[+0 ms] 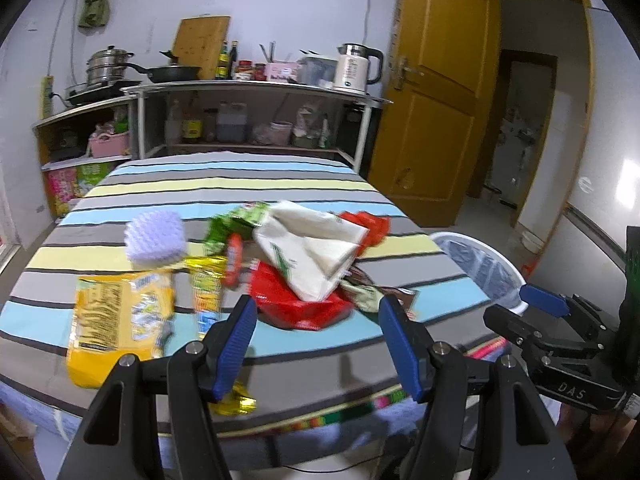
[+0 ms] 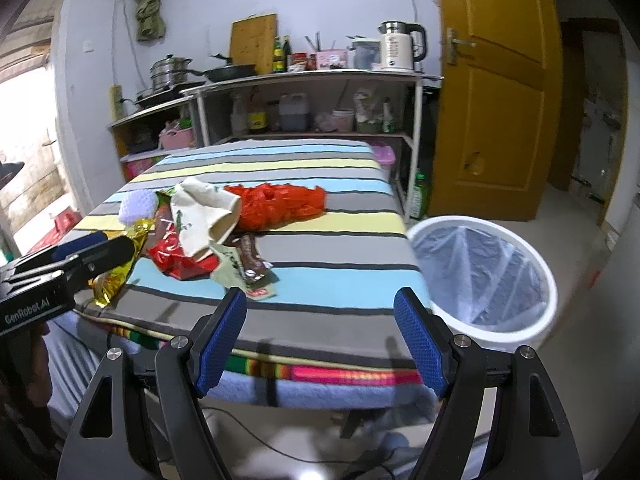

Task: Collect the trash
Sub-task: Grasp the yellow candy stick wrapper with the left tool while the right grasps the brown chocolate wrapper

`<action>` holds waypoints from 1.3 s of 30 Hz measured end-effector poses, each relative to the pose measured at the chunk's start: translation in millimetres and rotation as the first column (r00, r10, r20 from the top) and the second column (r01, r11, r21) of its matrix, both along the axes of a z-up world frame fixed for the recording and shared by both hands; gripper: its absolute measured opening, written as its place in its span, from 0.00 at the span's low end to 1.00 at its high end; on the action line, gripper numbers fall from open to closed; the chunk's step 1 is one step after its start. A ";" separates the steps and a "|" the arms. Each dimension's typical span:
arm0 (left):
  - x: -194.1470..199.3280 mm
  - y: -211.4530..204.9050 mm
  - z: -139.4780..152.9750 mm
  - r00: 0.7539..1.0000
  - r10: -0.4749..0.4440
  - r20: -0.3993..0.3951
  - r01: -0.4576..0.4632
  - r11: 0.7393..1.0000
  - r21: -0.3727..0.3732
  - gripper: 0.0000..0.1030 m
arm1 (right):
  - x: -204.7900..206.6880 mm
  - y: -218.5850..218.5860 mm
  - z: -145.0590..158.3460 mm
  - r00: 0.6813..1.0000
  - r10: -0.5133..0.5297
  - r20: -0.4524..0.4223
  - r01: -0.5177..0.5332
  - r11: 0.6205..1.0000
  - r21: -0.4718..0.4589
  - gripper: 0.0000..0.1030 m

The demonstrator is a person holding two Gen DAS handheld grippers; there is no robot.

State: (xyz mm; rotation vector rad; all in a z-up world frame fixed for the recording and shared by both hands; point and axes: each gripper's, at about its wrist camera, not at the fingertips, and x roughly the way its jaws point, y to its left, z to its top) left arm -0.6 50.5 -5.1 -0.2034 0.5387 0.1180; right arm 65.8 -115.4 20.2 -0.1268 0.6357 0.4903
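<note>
A pile of trash lies on the striped table: a yellow snack bag, a purple foam pad, a cream paper bag, red wrappers and green wrappers. In the right wrist view I see the cream bag, a red plastic bag and a small brown wrapper. My left gripper is open and empty, just before the red wrappers. My right gripper is open and empty over the table's near edge. A white bin with a clear liner stands right of the table.
Shelves with pans, bottles and a kettle stand behind the table. A yellow door is open at the right. The bin also shows in the left wrist view. A gold foil wrapper hangs at the table's near edge.
</note>
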 end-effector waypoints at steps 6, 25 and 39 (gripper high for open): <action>-0.5 26.2 -3.4 0.998 0.061 -0.012 -0.061 0.998 0.023 0.64 | 13.9 20.9 -4.1 0.998 0.052 -0.022 -0.052 0.999 -0.002 0.74; 27.5 62.0 -29.7 0.988 0.092 -0.126 -0.097 0.994 -0.040 0.57 | 74.7 75.3 -37.1 0.967 0.195 -0.164 -0.206 0.977 -0.049 0.39; 34.2 60.6 -40.3 0.980 0.078 -0.183 -0.086 0.996 -0.036 0.25 | 89.1 76.0 -41.1 0.942 0.247 -0.226 -0.259 0.966 -0.026 0.28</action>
